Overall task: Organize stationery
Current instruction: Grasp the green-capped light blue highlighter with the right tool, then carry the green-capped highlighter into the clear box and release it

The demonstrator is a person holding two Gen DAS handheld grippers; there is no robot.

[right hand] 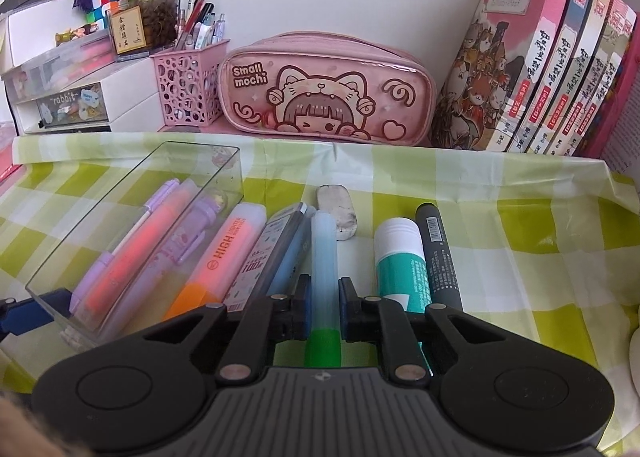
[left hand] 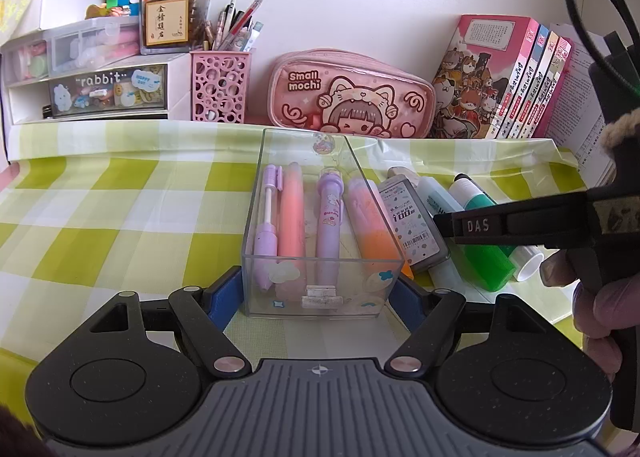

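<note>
Right gripper (right hand: 325, 301), jaws closed around the green highlighter (right hand: 324, 257): a slim pen with a frosted pale-blue cap and a bright green barrel, lying on the cloth pointing away from the camera, between the lead refill case (right hand: 272, 253) on one side and the glue stick (right hand: 402, 257) on the other; a dark marker (right hand: 438, 253) lies just beyond the glue stick, and a worn white eraser (right hand: 337, 211) sits near the highlighter's cap end. Left gripper (left hand: 319, 289), blue pads spread wide and flanking the near end of the clear acrylic tray (left hand: 256, 197); whether the pads touch its walls cannot be told. The tray holds a lilac pen (left hand: 267, 225), a pink highlighter (left hand: 292, 213) and a purple character pen (left hand: 330, 217); an orange highlighter (right hand: 224, 249) lies against its outer wall. Surface: a green-and-white checked tablecloth (left hand: 120, 217). Background, along a white wall: a pink "Small mochi" pencil case (left hand: 352, 93), a pink perforated pen holder (left hand: 220, 89), a white drawer unit (left hand: 92, 89) labelled "rabbit", and a row of upright books (left hand: 516, 81).
</note>
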